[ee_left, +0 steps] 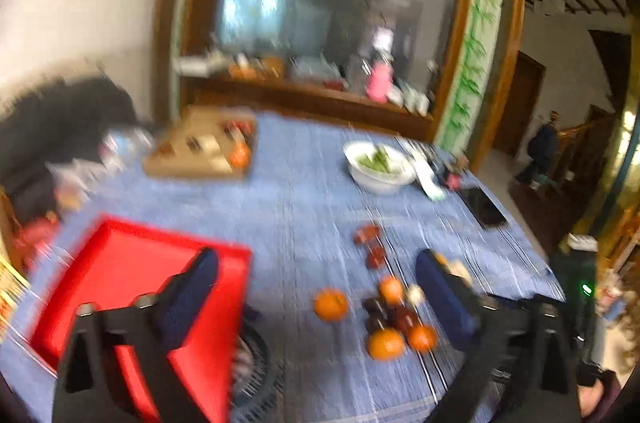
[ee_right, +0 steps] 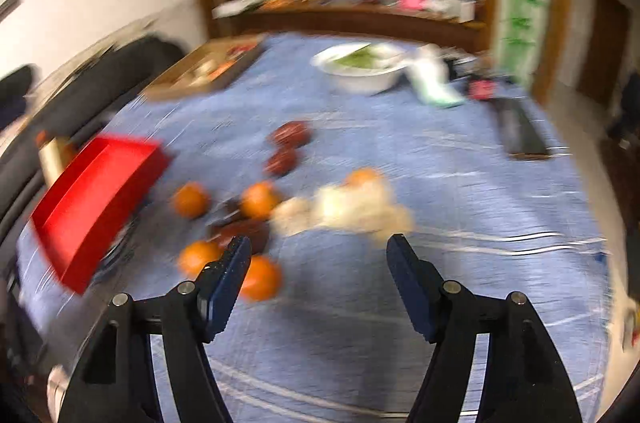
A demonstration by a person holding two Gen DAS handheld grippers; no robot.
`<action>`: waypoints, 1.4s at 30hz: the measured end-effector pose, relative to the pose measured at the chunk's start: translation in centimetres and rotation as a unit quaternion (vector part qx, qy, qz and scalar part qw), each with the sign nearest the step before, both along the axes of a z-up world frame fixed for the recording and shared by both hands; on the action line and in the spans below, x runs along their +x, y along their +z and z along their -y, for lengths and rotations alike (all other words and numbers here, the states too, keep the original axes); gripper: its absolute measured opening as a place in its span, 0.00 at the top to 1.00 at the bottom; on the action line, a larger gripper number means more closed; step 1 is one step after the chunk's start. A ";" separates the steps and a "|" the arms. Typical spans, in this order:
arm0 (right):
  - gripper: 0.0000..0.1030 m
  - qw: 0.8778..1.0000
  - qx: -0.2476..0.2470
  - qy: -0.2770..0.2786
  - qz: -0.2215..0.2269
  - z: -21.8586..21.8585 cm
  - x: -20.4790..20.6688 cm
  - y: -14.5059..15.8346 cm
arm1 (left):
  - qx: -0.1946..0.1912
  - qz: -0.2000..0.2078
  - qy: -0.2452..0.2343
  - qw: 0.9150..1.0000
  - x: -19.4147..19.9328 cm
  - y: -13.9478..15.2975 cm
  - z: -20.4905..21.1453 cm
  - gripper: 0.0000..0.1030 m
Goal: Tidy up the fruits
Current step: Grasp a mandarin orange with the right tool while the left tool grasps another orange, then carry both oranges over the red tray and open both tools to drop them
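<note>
Several oranges (ee_left: pixel 330 304) (ee_right: pixel 191 200) lie loose on the blue tablecloth (ee_left: pixel 304 199), mixed with dark red fruits (ee_left: pixel 367 234) (ee_right: pixel 291 134) and pale lumpy pieces (ee_right: pixel 352 205). An empty red tray (ee_left: pixel 132 279) (ee_right: pixel 96 199) sits to the left of them. My left gripper (ee_left: pixel 318 275) is open and empty above the cloth, its left finger over the tray. My right gripper (ee_right: pixel 319 257) is open and empty, hovering just short of the fruit pile. Both views are blurred.
A white bowl of greens (ee_left: pixel 378 165) (ee_right: pixel 360 67) stands at the far side, with a wooden box (ee_left: pixel 204 147) (ee_right: pixel 208 67) at the back left. A dark phone (ee_left: pixel 482 207) (ee_right: pixel 520 131) lies near the right edge. A round dark mat (ee_left: pixel 252 367) lies beside the tray.
</note>
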State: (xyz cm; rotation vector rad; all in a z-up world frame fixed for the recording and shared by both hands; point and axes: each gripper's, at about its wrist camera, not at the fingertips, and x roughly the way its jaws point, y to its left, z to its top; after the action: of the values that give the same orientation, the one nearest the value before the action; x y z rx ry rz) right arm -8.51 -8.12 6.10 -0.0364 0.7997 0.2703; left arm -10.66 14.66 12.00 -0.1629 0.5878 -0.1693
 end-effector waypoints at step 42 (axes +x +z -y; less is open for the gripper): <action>0.70 0.994 0.048 0.095 -0.019 -3.7 -2.2 0.9 | -0.072 -0.077 -0.012 0.994 0.3 -4.3 -3.8 0.65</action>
State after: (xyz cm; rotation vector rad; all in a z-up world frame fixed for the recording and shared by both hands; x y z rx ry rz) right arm -10.68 -4.45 6.98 -0.0173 0.8219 0.4892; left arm -10.35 18.50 7.67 -0.3105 0.7326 -0.2236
